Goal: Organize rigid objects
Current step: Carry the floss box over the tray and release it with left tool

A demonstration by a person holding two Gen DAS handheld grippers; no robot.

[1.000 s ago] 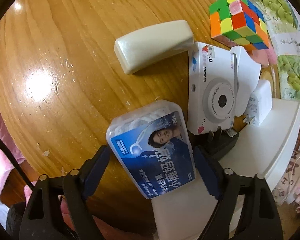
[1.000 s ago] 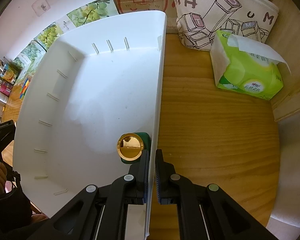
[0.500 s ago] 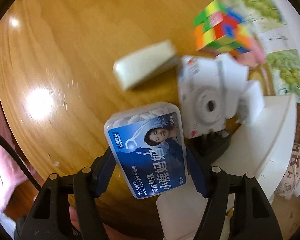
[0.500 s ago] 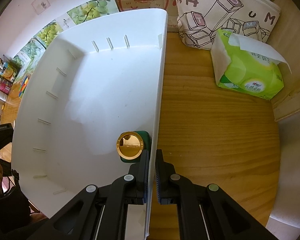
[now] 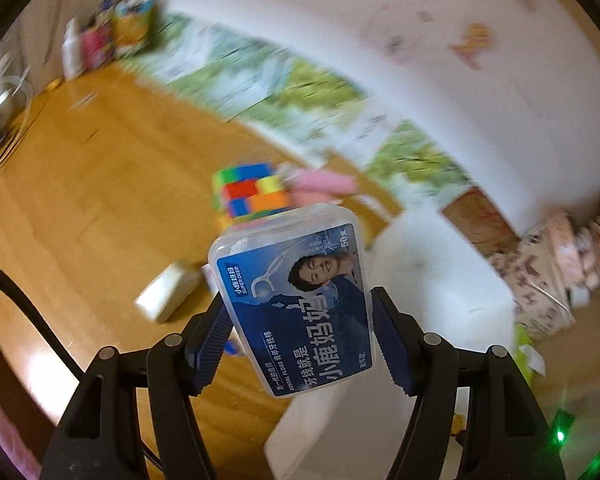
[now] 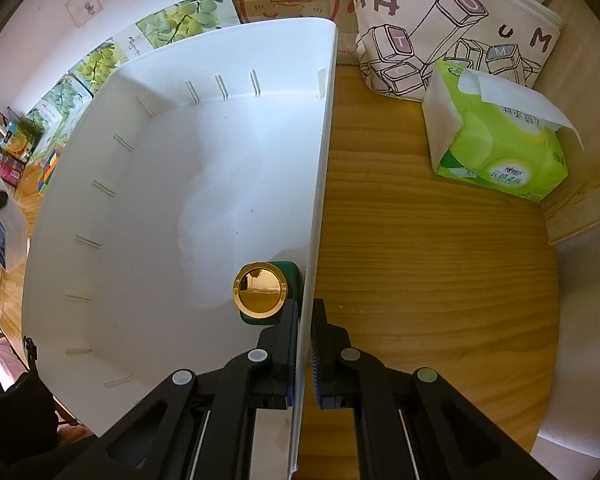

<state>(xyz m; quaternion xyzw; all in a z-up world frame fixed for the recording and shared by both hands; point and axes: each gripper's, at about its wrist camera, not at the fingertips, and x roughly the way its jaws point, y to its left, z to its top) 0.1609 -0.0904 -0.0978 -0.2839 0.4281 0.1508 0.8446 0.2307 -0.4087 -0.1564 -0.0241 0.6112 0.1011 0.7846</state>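
Note:
My left gripper (image 5: 300, 332) is shut on a clear dental floss box with a blue label (image 5: 296, 300) and holds it lifted above the wooden table. Behind it lie a colour cube (image 5: 252, 194) and a white oblong case (image 5: 168, 292). The white bin (image 5: 432, 280) is to the right. My right gripper (image 6: 305, 320) is shut on the bin's right wall (image 6: 320, 184). Inside the bin stands a green bottle with a gold cap (image 6: 262, 288), close to my right fingers.
A green tissue pack (image 6: 496, 152) and a printed canvas bag (image 6: 452, 24) sit right of the bin. A wooden panel (image 6: 580, 184) rises at the far right. Small boxes and bottles (image 5: 108, 36) stand at the table's far edge by the wall.
My left gripper has risen and tilted up with the floss box, so the view now takes in the wall and bin. The right gripper has kept still on the bin wall.

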